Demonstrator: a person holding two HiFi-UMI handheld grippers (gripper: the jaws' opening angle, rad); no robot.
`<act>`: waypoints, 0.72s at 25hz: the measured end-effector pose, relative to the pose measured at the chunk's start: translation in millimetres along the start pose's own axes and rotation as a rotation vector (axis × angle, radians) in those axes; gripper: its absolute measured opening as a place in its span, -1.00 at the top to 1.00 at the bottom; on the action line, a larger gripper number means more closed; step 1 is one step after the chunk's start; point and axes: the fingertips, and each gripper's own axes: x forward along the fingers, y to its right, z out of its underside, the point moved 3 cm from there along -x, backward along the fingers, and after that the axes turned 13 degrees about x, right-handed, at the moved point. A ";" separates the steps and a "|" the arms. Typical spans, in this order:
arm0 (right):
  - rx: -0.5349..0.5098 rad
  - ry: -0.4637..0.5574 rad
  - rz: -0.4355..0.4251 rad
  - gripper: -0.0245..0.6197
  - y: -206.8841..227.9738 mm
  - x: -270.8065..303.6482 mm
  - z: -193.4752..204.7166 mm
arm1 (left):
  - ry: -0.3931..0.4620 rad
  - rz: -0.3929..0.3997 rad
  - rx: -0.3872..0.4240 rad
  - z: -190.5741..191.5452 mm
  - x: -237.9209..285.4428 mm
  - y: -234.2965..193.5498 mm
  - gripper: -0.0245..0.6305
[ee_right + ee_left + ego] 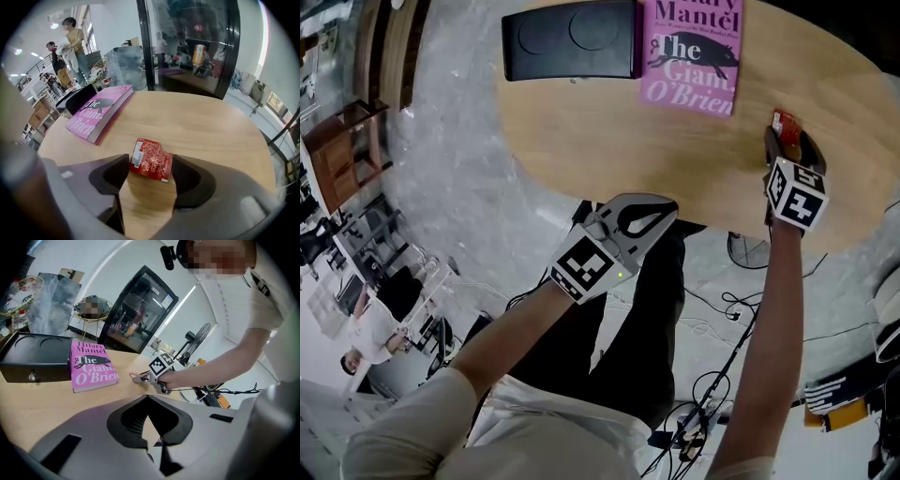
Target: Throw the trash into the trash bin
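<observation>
Big wood table (581,141) fills the top half of the head view. Black box (570,39) at top centre, pink book (689,52) touching its right side. Our left gripper (671,210) sits mid-frame w/ jaws clenched on nothing. Our right gripper (789,139) is at the right, jaws released, w/ the red wrapper (151,159) flat on the table btwn them.

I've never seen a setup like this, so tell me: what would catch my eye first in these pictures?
A bright pink book lies at the far side of the wooden table, next to a black box. Nearer the edge, a small red packet lies flat on the wood between the jaws of the right gripper. The left gripper hangs shut just off the table.
</observation>
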 end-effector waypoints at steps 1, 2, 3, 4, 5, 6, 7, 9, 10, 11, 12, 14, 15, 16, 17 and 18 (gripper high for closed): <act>-0.007 0.003 -0.007 0.03 -3.0 0.1 0.7 | 0.000 0.003 0.000 1.4 0.8 1.0 0.91; -0.014 0.006 -0.010 0.12 -5.8 0.1 1.4 | -0.001 0.006 0.000 2.8 1.7 2.3 0.91; -0.020 0.013 -0.007 0.22 -7.9 -0.6 1.9 | -0.003 0.011 0.000 4.1 2.5 4.0 0.91; -0.025 0.023 0.004 0.31 -9.0 -2.1 2.0 | -0.005 0.015 0.001 5.3 2.9 6.2 0.91; -0.030 0.036 0.017 0.43 -9.3 -4.6 1.8 | -0.007 0.020 0.003 6.6 3.0 8.7 0.91; -0.032 0.049 0.028 0.57 -9.1 -7.4 1.7 | -0.010 0.024 0.006 7.9 2.9 11.2 0.91; -0.031 0.057 0.034 0.78 -8.8 -10.0 2.1 | -0.011 0.027 0.008 9.2 2.9 13.5 0.91; -0.029 0.058 0.031 0.82 -8.4 -14.1 5.3 | -0.014 0.035 0.013 11.6 2.7 17.5 0.91; -0.031 0.056 0.028 0.83 -8.3 -16.3 7.9 | -0.015 0.039 0.014 12.7 2.4 19.6 0.91; -0.034 0.055 0.025 0.83 -8.2 -19.3 10.8 | -0.018 0.044 0.013 13.7 1.9 21.8 0.91; -0.036 0.056 0.023 0.84 -7.8 -22.9 13.5 | -0.020 0.049 0.014 14.9 1.7 24.0 0.91; -0.037 0.062 0.019 0.84 -6.3 -31.4 18.4 | -0.025 0.055 0.024 18.0 2.1 28.5 0.91; -0.038 0.066 0.016 0.84 -5.5 -36.1 21.2 | -0.027 0.057 0.029 19.9 2.7 31.4 0.91; -0.041 0.070 0.012 0.84 -4.7 -40.8 24.5 | -0.030 0.059 0.032 21.9 3.4 34.8 0.91; -0.045 0.074 0.009 0.84 -3.7 -45.5 28.4 | -0.033 0.062 0.034 24.2 4.3 38.5 0.91; -0.047 0.077 0.007 0.84 -2.5 -50.1 32.8 | -0.037 0.066 0.037 26.6 5.3 42.2 0.91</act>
